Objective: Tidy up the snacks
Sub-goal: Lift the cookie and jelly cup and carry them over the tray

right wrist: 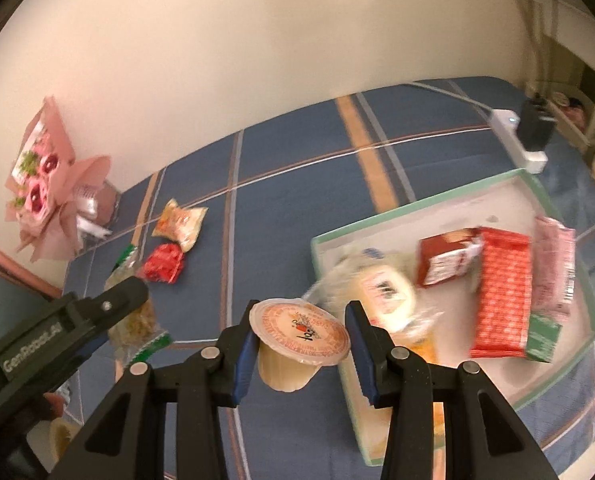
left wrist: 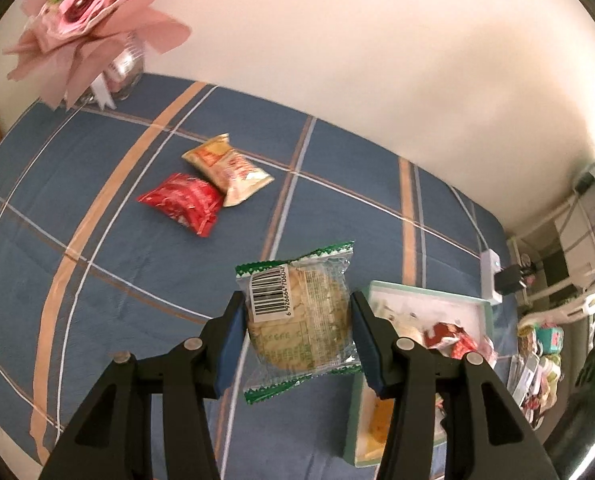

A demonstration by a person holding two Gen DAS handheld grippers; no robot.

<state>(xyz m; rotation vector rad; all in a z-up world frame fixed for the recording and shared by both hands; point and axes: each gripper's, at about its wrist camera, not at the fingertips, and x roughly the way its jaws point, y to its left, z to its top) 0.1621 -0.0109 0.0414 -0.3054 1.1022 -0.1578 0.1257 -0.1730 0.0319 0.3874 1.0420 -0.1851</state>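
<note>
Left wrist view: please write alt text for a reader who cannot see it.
The left gripper holds a clear, green-edged cookie packet above a blue plaid tablecloth. A red packet and a yellow packet lie touching farther back. A tray with snacks is at the right, and pink paper flowers stand far left.

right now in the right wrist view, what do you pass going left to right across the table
pink paper bouquet → red snack packet → jelly cup held between the right gripper fingers → red patterned packet in the tray → white power strip
</note>
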